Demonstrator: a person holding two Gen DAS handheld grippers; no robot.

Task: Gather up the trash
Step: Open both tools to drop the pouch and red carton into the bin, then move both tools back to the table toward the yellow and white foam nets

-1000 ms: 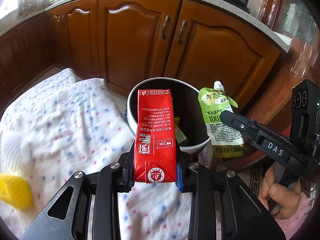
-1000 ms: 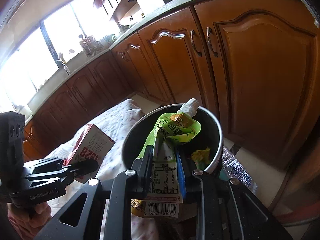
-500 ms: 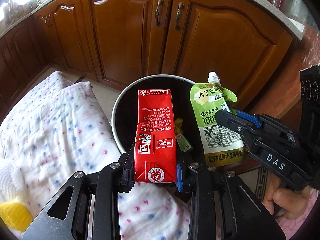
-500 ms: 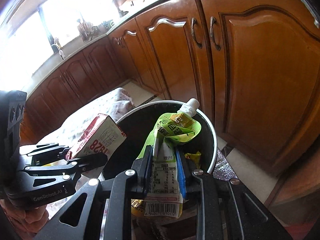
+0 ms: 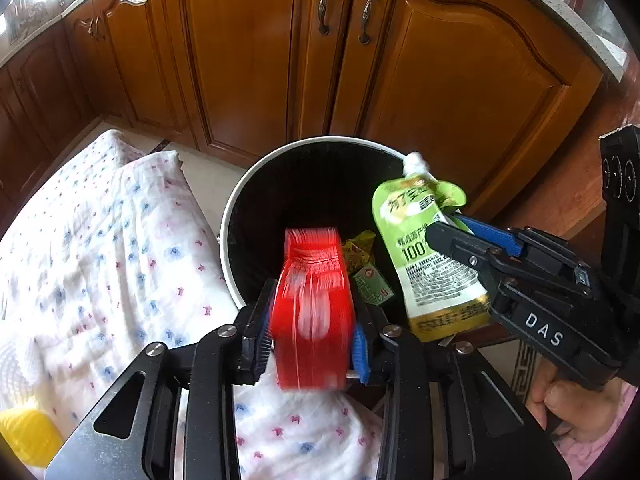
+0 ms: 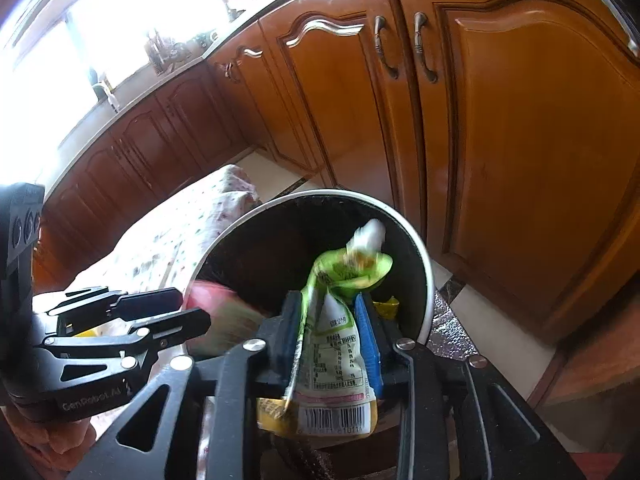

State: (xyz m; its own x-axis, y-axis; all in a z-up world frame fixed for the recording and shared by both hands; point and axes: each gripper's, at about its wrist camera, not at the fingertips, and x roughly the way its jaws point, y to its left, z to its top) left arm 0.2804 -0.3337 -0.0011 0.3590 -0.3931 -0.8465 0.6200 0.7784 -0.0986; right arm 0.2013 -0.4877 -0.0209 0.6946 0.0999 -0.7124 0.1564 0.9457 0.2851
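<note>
Cabinets (image 5: 256, 60) of brown wood fill the upper half of both views, under a pale counter (image 5: 580, 28) that curves along the top edge. White cloth (image 5: 100, 264) with small blue and red dots spreads over the left and lower middle of the left wrist view; what it covers cannot be told.

The bin (image 5: 240, 204), black inside with a pale rim, stands at the middle of that view, beside the cloth and in front of the cabinets. Yellow and green wrappers (image 5: 366, 268) lie inside it.

The left gripper (image 5: 312, 344) sits at the lower middle of its own view. Its jaws are opening, with the red carton (image 5: 312, 308) between them. The carton is blurred, its top over the near edge of the bin, and the gaps at its sides suggest the blue pads no longer press it.

The right gripper (image 6: 332, 332) sits at the lower middle of its own view, and its jaws are opening too. The green pouch (image 6: 332, 344) stands between them, spout up and blurred, over the bin's mouth; the pads appear clear of it.

A hand (image 5: 576, 408) holds the right gripper's handle at the lower right of the left wrist view. A yellow thing (image 5: 28, 436) lies on the cloth at the lower left.
</note>
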